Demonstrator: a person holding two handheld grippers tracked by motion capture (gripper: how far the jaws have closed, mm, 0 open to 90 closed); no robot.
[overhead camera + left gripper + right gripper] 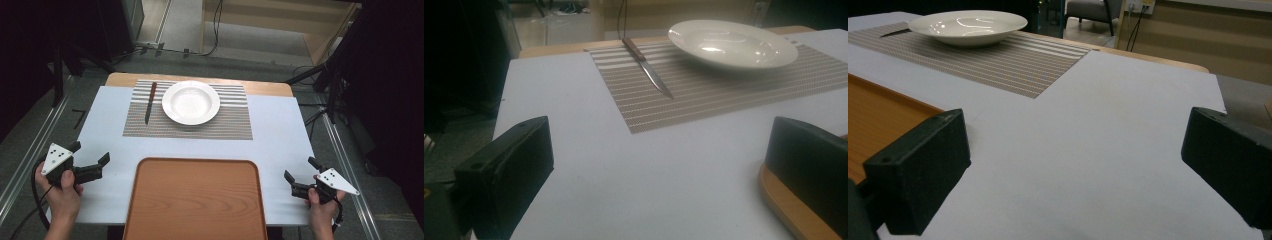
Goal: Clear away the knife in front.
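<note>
A white plate (pixel 190 102) sits on a striped placemat (pixel 220 125) at the far side of the table, with a knife (pixel 150 103) just beside it on the left. A bare wooden tray (pixel 195 200) lies at the near edge. The left gripper (pixel 92 156) and right gripper (pixel 299 173) flank the tray, jaws apart, holding nothing. The thin knife lies flat and could slip from a grip; the plate might be knocked.

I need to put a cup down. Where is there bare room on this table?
The tray is bare. White strips lie free between each gripper and the tray, and right of the mat. The mat's left half is crowded: knife beside plate.
</note>
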